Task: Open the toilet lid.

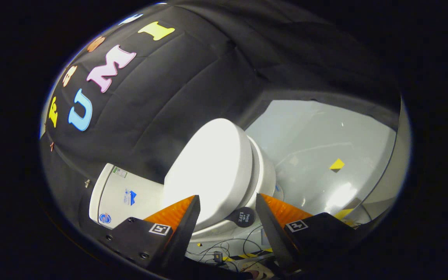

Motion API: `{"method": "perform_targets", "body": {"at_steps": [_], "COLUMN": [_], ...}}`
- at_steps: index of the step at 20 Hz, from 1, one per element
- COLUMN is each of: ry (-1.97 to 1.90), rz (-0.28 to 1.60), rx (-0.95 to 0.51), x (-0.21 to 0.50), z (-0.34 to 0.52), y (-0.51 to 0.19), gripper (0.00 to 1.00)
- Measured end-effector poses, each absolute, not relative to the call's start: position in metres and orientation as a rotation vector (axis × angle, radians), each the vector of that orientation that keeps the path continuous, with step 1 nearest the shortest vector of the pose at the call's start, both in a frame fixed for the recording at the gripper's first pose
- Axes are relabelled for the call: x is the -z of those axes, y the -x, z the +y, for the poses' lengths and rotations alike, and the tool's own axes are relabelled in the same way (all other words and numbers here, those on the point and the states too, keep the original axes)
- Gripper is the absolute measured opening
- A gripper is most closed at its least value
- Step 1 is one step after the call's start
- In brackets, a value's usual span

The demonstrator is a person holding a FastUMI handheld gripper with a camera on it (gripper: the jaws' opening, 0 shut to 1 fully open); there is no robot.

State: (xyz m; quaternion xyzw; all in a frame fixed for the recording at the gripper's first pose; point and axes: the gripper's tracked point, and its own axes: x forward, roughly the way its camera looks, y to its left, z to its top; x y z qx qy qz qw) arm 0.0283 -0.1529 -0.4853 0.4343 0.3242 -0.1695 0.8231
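Observation:
The view is rolled to one side. A white toilet stands just ahead of my fingers, its glossy lid (pixel 208 167) lying down on the seat and bowl (pixel 266 177). The white tank (pixel 119 198) with small stickers sits behind the lid, against the black cloth wall. My gripper (pixel 228 195) is open, its two fingers spread wide with the lid's near part showing between them. Neither finger visibly touches the lid. A round black sticker (pixel 244 216) sits at the lid's rim between the fingers.
Shiny grey floor (pixel 317 147) stretches beyond the bowl, with a yellow diamond marker (pixel 336 164) on it. Thin cables (pixel 224 249) and yellow-black striped tape (pixel 247 256) lie on the floor under the fingers. Black cloth walls close in behind the toilet.

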Motion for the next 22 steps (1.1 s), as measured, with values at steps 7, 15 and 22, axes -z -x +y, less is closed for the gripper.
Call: {"method": "perform_targets", "body": {"at_steps": [7, 15, 22], "ry": [-1.08, -1.287, -1.438], "rz": [0.752, 0.724, 0.655], "rx": [0.371, 0.362, 0.343], "x": [0.535, 0.553, 0.557], "z": [-0.143, -0.133, -0.13], "y": [-0.023, -0.033, -0.042], "gripper": [0.83, 0.4, 0.19]}}
